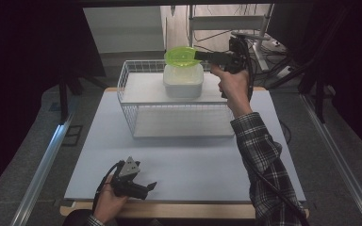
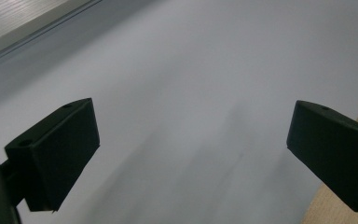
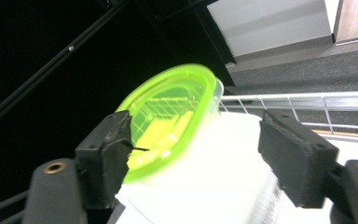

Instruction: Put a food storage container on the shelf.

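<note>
Lime-green and translucent, a round plastic lid sits tilted on top of a white plastic container in the upper centre of the high view. The container stands on the upper shelf of a white wire rack at the far side of a pale grey table mat.

The person's right arm, in a plaid sleeve, reaches up from the lower right of the frame to the rack. The hand holds the right gripper roughly level, pointing left at the lid's edge. In the right gripper view its two black jaws stand well apart; the left one overlaps the lid's rim, the other is clear of it, and whether either pad touches cannot be told. They are not clamped on the lid.

The left hand rests at the lower left of the high view, near the mat's front edge, holding the left gripper low over the mat and pointing right. In the left gripper view its jaws are spread wide with bare mat between them.

No writing or labels can be read anywhere.
</note>
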Tool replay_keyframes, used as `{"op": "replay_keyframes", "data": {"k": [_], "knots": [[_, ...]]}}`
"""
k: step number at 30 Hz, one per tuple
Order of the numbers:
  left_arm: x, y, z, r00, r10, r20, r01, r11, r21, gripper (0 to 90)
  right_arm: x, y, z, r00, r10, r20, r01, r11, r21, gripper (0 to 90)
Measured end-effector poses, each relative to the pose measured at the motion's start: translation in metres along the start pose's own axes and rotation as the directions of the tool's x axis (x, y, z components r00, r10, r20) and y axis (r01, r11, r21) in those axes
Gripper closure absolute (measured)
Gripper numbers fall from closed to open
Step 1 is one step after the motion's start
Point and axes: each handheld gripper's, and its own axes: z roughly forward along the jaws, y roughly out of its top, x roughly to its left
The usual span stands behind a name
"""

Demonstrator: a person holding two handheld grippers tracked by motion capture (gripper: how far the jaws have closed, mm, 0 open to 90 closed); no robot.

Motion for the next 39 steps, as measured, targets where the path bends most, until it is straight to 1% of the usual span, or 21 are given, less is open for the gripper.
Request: {"op": "replay_keyframes", "data": {"k": [2,5,10,15,20,24,31,39], "knots": [[0.000,0.000,0.000,1.0000,-0.001,-0.001,0.001,1.0000,0.001,2.1,-0.002,-0.003,-0.001,0.9997,-0.019,-0.015,0.019,1.000,0.004,21.5],[0.000,0.000,0.000,1.0000,0.000,-0.002,0.000,1.0000,0.002,2.1,-0.002,-0.009,-0.004,0.9985,-0.048,-0.025,0.048,0.999,0.011,20.0],[0.000,0.000,0.000,1.0000,-0.003,0.000,0.003,1.0000,0.002,2.1,0.000,-0.018,-0.009,0.9943,-0.105,-0.023,0.105,0.994,0.023,18.4],[0.000,0.000,0.000,1.0000,-0.002,-0.001,0.002,1.0000,-0.001,2.2,0.002,-0.025,-0.014,0.9921,-0.122,-0.028,0.123,0.992,0.021,17.8],[0.001,0.000,-0.001,1.0000,-0.002,0.000,0.002,1.0000,-0.005,2.2,0.001,-0.032,-0.019,0.9906,-0.134,-0.028,0.135,0.990,0.027,16.5],[0.001,0.000,-0.001,1.0000,-0.004,0.001,0.004,1.0000,-0.007,2.1,0.000,-0.038,-0.022,0.9868,-0.161,-0.016,0.161,0.986,0.037,15.4],[0.000,0.000,0.000,1.0000,-0.008,0.003,0.008,0.9999,-0.011,2.2,0.001,-0.048,-0.027,0.9790,-0.203,-0.015,0.204,0.977,0.058,13.1],[0.000,0.000,-0.001,1.0000,-0.004,0.002,0.004,1.0000,-0.009,2.2,0.002,-0.059,-0.029,0.9711,-0.239,-0.011,0.239,0.968,0.072,11.2]]}}
